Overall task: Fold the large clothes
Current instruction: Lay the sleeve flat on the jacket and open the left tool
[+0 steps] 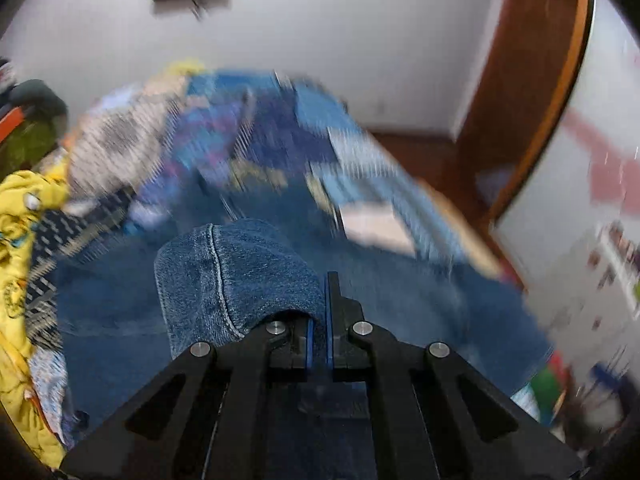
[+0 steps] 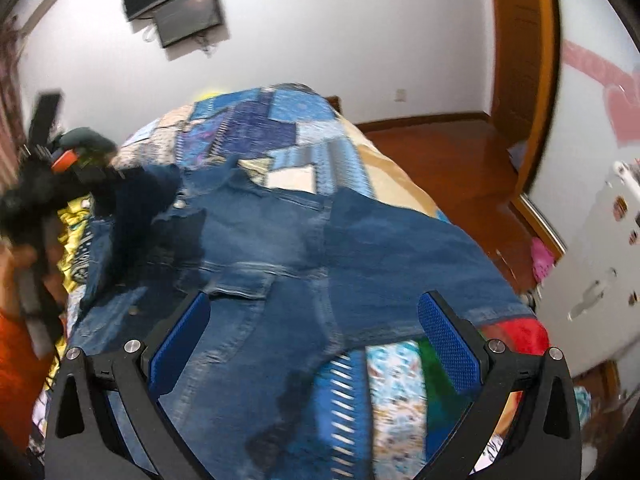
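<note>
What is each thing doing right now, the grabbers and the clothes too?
Left gripper: shut on a fold of the jeans.
Right gripper: open, empty, above the jeans.
Jeans: spread on the bed, one part lifted.
Quilt: covers the bed.
Yellow garment: crumpled beside the jeans.

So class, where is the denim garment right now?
The denim garment lies spread across the patchwork quilt in the right wrist view, one fold pinched in the shut left gripper.
</note>
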Tool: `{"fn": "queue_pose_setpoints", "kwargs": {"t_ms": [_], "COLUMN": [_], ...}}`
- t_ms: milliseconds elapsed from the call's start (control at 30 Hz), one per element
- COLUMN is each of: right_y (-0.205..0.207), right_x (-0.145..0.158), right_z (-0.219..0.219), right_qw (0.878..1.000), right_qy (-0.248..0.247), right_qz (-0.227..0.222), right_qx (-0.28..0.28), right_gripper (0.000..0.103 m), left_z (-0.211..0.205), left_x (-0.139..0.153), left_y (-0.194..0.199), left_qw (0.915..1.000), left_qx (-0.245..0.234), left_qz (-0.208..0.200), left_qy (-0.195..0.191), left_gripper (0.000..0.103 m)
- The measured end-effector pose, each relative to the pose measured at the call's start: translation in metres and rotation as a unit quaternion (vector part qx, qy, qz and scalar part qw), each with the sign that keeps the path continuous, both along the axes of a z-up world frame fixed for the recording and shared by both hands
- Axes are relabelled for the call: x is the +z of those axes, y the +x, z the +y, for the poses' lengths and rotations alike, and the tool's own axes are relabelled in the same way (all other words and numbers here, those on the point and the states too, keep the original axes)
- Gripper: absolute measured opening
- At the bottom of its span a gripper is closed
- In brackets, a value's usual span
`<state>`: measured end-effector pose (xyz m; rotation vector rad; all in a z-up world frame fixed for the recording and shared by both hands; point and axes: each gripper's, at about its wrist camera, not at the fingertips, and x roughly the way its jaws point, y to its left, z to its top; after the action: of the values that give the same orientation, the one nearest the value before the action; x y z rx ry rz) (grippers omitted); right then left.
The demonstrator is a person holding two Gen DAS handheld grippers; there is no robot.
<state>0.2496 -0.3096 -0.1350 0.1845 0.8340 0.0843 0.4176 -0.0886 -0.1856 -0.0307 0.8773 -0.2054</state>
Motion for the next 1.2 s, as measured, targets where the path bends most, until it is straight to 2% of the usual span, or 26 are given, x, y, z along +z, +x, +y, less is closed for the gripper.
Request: {"fn": "queue_pose_setpoints", "kwargs": {"t_ms": [100,233,300,367,467,567,633,767,867,1000,1133,1200], "right_y": [-0.002,-0.004,-0.004,-0.004,-0.006,-0.007,-0.008,-0.012,-0.011,-0.010,-0.001,0.006], "right_x": [-0.009,-0.023,-0.030,-0.038,-0.045,-0.050,-0.051,-0.050,-0.049,-0.049,-0.043,-0.036], "right_z": [-0.014,-0.030,-0.035,-0.039,-0.044,-0.048,-0.050,-0.056,-0.061,-0.064,-0.050,-0.037], "right_qw": [1.000,0.999,0.998,0.997,0.996,0.994,0.994,0.994,0.993,0.993,0.995,0.997], "right_qy": [0.001,0.003,0.006,0.014,0.029,0.035,0.035,0.034,0.032,0.041,0.025,0.013], "right_qz": [0.013,0.034,0.045,0.060,0.069,0.079,0.081,0.079,0.079,0.079,0.078,0.070], "right_qx": [-0.016,-0.035,-0.042,-0.050,-0.057,-0.062,-0.064,-0.069,-0.077,-0.083,-0.063,-0.043], "right_gripper": [0.103,0.103,0.103,0.103,0.103,0.103,0.103,0.103,0.103,0.103,0.103,0.103], "left_z": [-0.024,-0.049,-0.057,-0.063,-0.069,-0.079,-0.081,-0.062,-0.039,-0.004,0.042,0.069], "left_x": [-0.042,-0.068,-0.071,-0.069,-0.062,-0.059,-0.058,-0.048,-0.040,-0.028,-0.013,-0.010], "left_y": [0.004,-0.004,-0.010,-0.018,-0.025,-0.026,-0.028,-0.035,-0.045,-0.056,-0.071,-0.076], "left_qw": [0.9981,0.9913,0.9882,0.9880,0.9883,0.9853,0.9832,0.9863,0.9855,0.9881,0.9946,0.9970], "left_qx": [-0.024,-0.064,-0.083,-0.101,-0.108,-0.118,-0.123,-0.127,-0.136,-0.116,-0.073,-0.043], "left_qz": [0.049,0.074,0.077,0.076,0.065,0.059,0.062,0.075,0.090,0.098,0.072,0.059], "left_qy": [0.029,0.088,0.104,0.089,0.085,0.107,0.119,0.074,0.047,0.023,0.017,0.026], "left_gripper": [0.003,0.006,0.022,0.049,0.062,0.068,0.068,0.068,0.068,0.071,0.088,0.090]}}
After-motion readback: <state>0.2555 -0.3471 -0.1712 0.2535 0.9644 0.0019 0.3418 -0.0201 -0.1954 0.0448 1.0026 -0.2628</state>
